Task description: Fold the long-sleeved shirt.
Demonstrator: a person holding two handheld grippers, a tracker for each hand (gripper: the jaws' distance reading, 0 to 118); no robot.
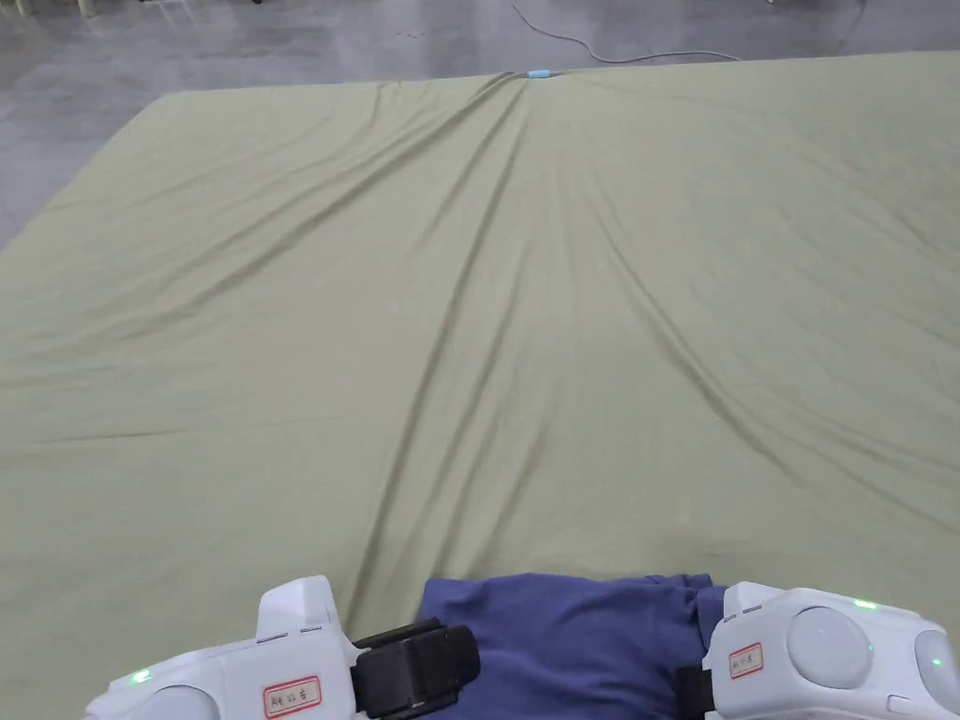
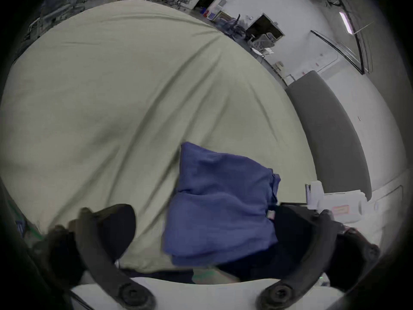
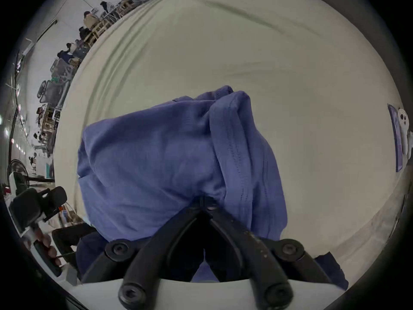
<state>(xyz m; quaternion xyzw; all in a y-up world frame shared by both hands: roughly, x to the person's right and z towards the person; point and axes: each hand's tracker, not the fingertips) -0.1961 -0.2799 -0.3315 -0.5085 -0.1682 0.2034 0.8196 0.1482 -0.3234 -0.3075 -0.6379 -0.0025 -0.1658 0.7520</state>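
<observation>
A wide surface [image 1: 525,309] draped in a pale olive sheet stretches away from the person, with long creases running toward its far edge. At its near edge, right in front of the person, sits the long-sleeved shirt [image 1: 572,637], blue and already gathered into a compact, roughly rectangular bundle of several layers.

It looks like thin knit cloth: light, soft, floppy, with no stiffness of its own. I'd expect the layers to slide over one another and sag open if lifted from a single point, so the safest hold is along a folded edge or at a corner where all the layers stack, pinched through the full thickness, one grip on each side.

The right gripper [image 3: 204,200] has its jaws drawn together on a pucker of cloth at the bundle's near edge, beside a stitched hem [image 3: 237,158] that runs up over the top.

The left gripper [image 2: 204,227] stands with its jaws spread wide, one either side of the bundle's near left part, the cloth between them but not pinched.
</observation>
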